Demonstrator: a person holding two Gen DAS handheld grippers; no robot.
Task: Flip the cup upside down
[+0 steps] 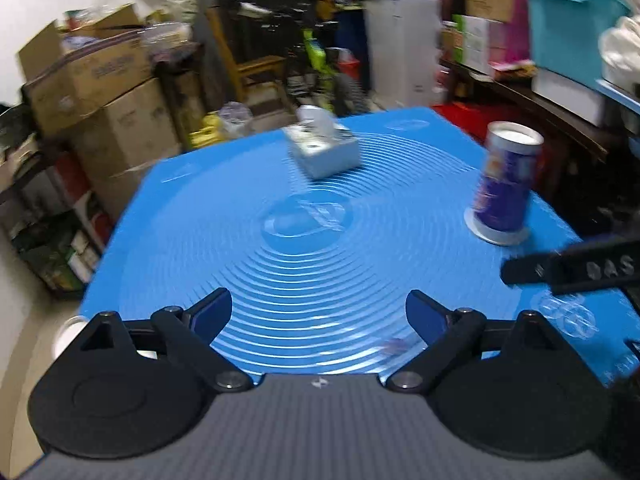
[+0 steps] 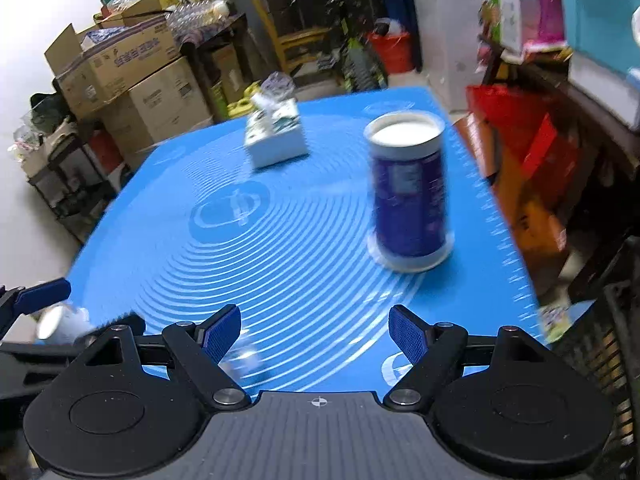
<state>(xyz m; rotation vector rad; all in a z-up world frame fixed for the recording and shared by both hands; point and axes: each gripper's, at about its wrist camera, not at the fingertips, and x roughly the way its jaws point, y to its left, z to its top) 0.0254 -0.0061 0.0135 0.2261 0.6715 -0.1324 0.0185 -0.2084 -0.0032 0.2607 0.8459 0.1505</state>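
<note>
A tall blue-and-white paper cup (image 2: 410, 192) stands on the blue mat (image 2: 280, 248), flat white end up and its wider rim down on the mat. It also shows at the right in the left wrist view (image 1: 506, 184). My right gripper (image 2: 316, 330) is open and empty, well short of the cup, which lies ahead and to the right. My left gripper (image 1: 320, 312) is open and empty over the near part of the mat (image 1: 240, 240). Part of the right gripper's finger (image 1: 568, 268) reaches in at the right edge below the cup.
A white tissue box (image 2: 276, 136) sits at the far middle of the mat, also in the left wrist view (image 1: 322, 146). Stacked cardboard boxes (image 2: 132, 76) stand beyond the left edge. A dark shelf with red items (image 2: 532, 132) runs along the right. A small white object (image 2: 60, 324) lies off the near left corner.
</note>
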